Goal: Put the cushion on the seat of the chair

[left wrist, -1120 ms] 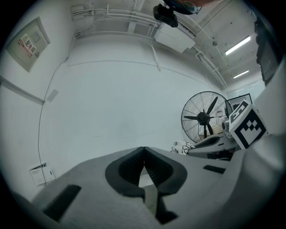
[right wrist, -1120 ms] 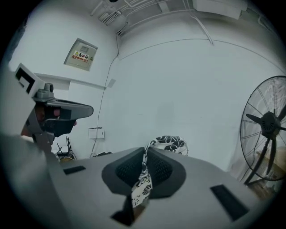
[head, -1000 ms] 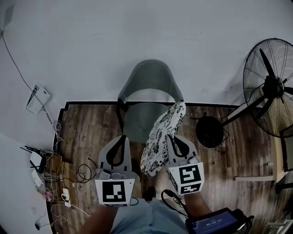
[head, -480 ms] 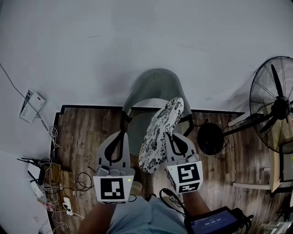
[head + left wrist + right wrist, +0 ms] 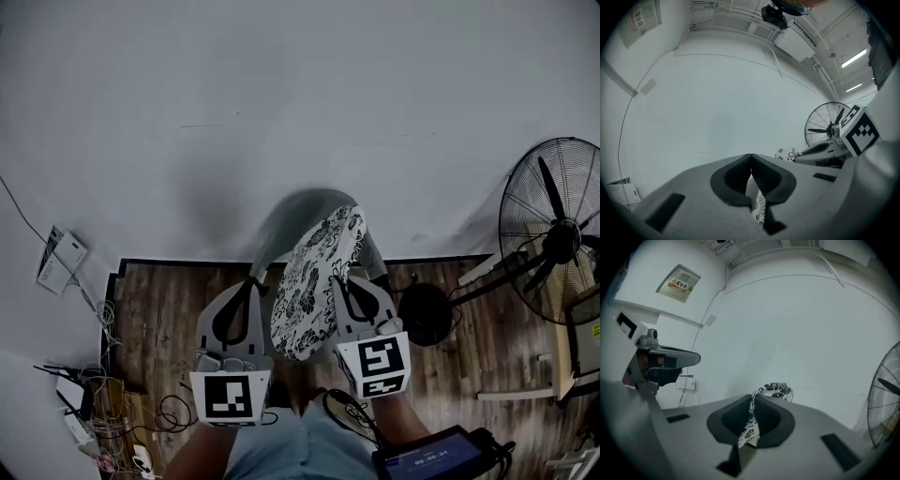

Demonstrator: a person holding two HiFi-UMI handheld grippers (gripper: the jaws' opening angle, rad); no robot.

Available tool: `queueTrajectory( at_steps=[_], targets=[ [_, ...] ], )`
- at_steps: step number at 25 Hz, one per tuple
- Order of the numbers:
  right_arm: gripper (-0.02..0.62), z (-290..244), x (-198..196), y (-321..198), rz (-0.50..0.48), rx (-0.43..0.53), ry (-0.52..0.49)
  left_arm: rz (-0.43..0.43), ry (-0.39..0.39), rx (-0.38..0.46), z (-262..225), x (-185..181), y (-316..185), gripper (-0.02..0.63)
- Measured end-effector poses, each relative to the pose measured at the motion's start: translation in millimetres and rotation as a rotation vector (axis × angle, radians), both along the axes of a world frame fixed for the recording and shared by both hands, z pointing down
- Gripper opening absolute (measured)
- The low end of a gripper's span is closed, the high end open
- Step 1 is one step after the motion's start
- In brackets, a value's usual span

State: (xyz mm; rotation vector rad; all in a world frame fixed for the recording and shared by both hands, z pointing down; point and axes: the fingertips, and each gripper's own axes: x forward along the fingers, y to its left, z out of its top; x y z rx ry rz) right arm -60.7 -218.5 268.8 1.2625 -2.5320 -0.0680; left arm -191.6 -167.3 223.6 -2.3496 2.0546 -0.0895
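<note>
The cushion [image 5: 314, 281], white with a black floral print, hangs on edge between my two grippers, tilted up toward the wall. My left gripper [image 5: 251, 282] is shut on its left edge; patterned fabric [image 5: 760, 208] shows between those jaws. My right gripper [image 5: 339, 279] is shut on the right edge, with a fold of the cushion [image 5: 750, 427] pinched in the jaws and its far end [image 5: 777, 390] sticking up beyond them. The grey chair [image 5: 279, 230] stands against the wall just past and below the cushion, which hides its seat.
A pedestal fan [image 5: 555, 242] stands at the right, its round base [image 5: 427, 314] on the wood floor. Cables and a power strip [image 5: 89, 412] lie at the left. A leaflet [image 5: 56, 260] leans at the wall. A screen device [image 5: 433, 459] sits at my waist.
Both grippers have carried the cushion forward and a little upward toward the chair and wall. The cushion now covers the seat and part of the backrest in the head view.
</note>
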Motion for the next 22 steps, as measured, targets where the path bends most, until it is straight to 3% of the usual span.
queueTrajectory(
  at_steps=[9, 22],
  targets=[
    [0.020, 24.5, -6.0, -23.7, -0.033, -0.054, 0.013, -0.022, -0.014, -0.043, 15.5, -2.4, -20.4, 0.009],
    [0.020, 110.9, -26.2, -45.0, -0.135, -0.215, 0.082, -0.107, 0.006, -0.210, 90.6, -7.9, -37.1, 0.009]
  ],
)
